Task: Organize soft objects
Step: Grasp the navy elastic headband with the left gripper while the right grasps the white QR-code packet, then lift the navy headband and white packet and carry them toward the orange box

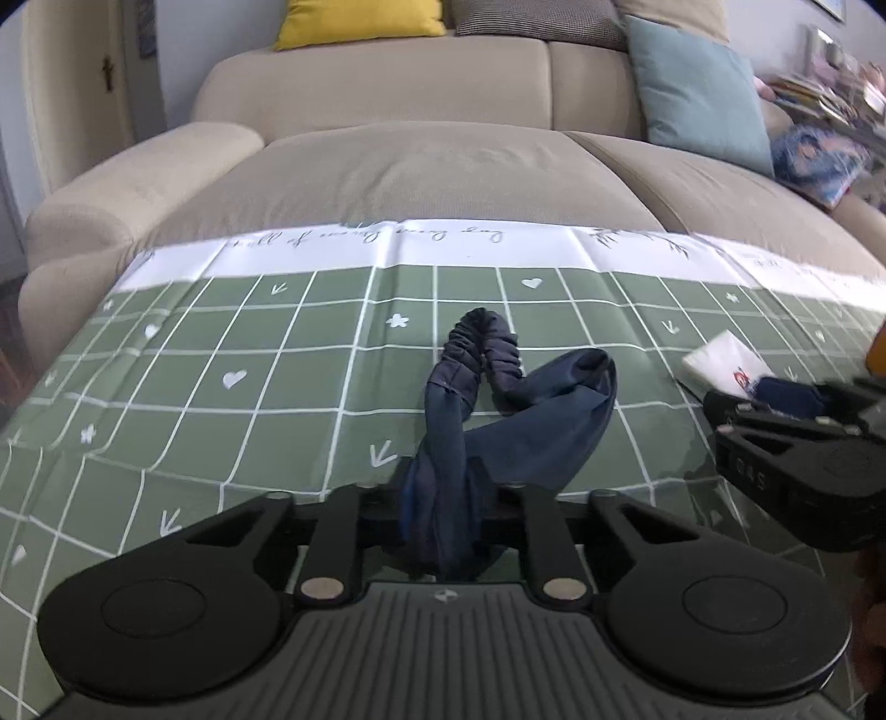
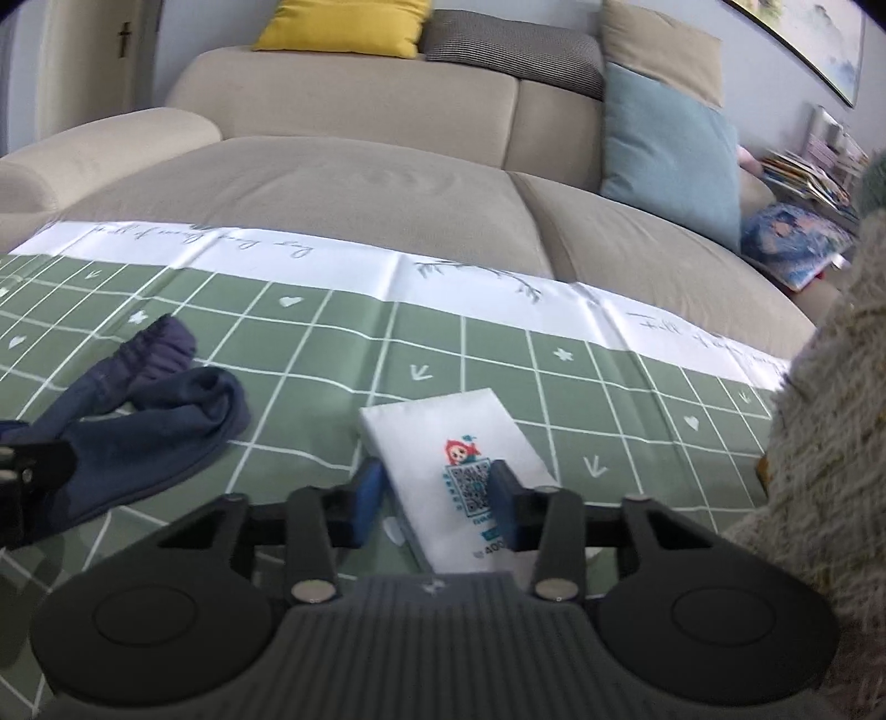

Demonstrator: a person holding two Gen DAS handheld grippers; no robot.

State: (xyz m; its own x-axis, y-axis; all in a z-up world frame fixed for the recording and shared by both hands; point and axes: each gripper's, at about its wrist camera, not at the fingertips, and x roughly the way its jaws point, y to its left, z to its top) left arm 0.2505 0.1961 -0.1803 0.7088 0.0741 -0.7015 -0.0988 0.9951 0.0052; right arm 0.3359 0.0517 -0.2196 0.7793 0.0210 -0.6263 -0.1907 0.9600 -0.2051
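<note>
A dark navy cloth (image 1: 515,410) with a scrunched elastic end lies on the green checked tablecloth (image 1: 221,343). My left gripper (image 1: 443,504) is shut on the cloth's near end. The cloth also shows at the left of the right wrist view (image 2: 144,421). A white tissue pack (image 2: 465,459) with a red logo and QR code lies on the cloth-covered table. My right gripper (image 2: 437,498) straddles the pack's near end, its blue pads (image 2: 368,498) at either side, jaws apart. The right gripper also shows in the left wrist view (image 1: 786,421).
A beige sofa (image 1: 432,160) stands behind the table with a yellow cushion (image 1: 360,22) and a teal cushion (image 1: 698,94). A fluffy beige plush thing (image 2: 819,443) fills the right edge. Books lie on a shelf at far right (image 2: 803,177).
</note>
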